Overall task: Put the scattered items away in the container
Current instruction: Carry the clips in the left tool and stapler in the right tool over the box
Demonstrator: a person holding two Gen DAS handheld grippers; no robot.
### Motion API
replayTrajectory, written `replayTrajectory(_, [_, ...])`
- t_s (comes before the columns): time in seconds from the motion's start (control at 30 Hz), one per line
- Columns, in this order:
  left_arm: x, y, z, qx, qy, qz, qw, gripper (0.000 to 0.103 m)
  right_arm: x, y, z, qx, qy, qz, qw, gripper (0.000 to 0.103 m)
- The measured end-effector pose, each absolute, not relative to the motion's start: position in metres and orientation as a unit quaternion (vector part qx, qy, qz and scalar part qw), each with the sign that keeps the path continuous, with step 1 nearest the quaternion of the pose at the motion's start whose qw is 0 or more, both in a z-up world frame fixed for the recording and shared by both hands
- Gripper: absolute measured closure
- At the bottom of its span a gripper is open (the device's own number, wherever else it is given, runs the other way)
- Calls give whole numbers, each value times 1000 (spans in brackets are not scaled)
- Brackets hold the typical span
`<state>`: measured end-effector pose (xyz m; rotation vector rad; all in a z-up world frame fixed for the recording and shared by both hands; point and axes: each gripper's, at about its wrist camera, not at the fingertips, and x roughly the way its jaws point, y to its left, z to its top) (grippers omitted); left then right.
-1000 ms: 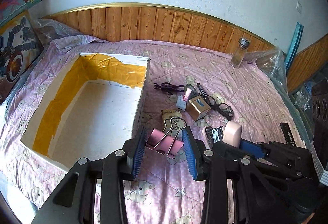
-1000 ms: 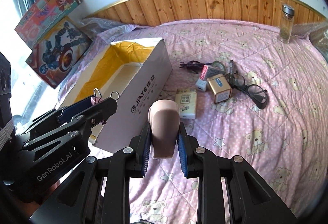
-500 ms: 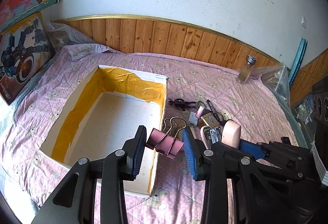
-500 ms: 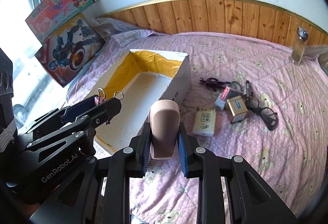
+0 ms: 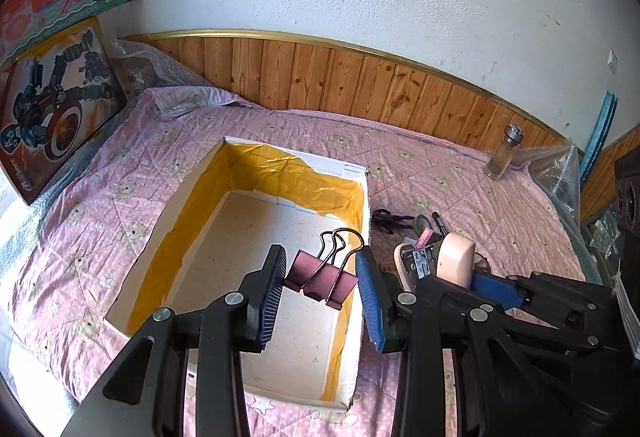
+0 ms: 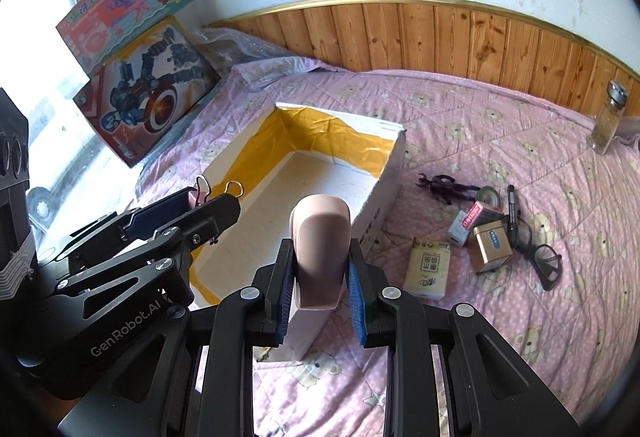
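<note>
The left gripper (image 5: pixel 322 279) is clamped on a pink binder clip (image 5: pixel 323 279) above the open cardboard box (image 5: pixel 172 197) on the pink bedspread (image 6: pixel 500 141). The right gripper (image 6: pixel 320 289) grips a beige stapler (image 6: pixel 322 257) over the box's near right wall — glasses (image 6: pixel 536 249) and packets lie beyond.

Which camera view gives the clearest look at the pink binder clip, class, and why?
The left wrist view: the pink binder clip sits centred between the left gripper fingers, body and wire handles fully visible above the box. The right wrist view shows only its handle loops and a pink sliver.
</note>
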<state>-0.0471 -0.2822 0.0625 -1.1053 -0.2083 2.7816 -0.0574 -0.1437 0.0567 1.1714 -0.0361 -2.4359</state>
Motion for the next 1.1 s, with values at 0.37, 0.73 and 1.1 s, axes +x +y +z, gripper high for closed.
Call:
replayTrajectory(0.37, [-82, -302, 55, -383, -76, 919, 57, 66, -95, -168, 52, 434, -1, -872, 227, 77])
replayTrajectory(0.73, [-121, -319, 42, -417, -72, 905, 44, 66, -132, -192, 37, 449, 10, -861, 238, 77])
replayTrajectory(1.1, [-165, -325, 25, -455, -57, 888, 35, 66, -169, -203, 22, 463, 11, -852, 245, 77])
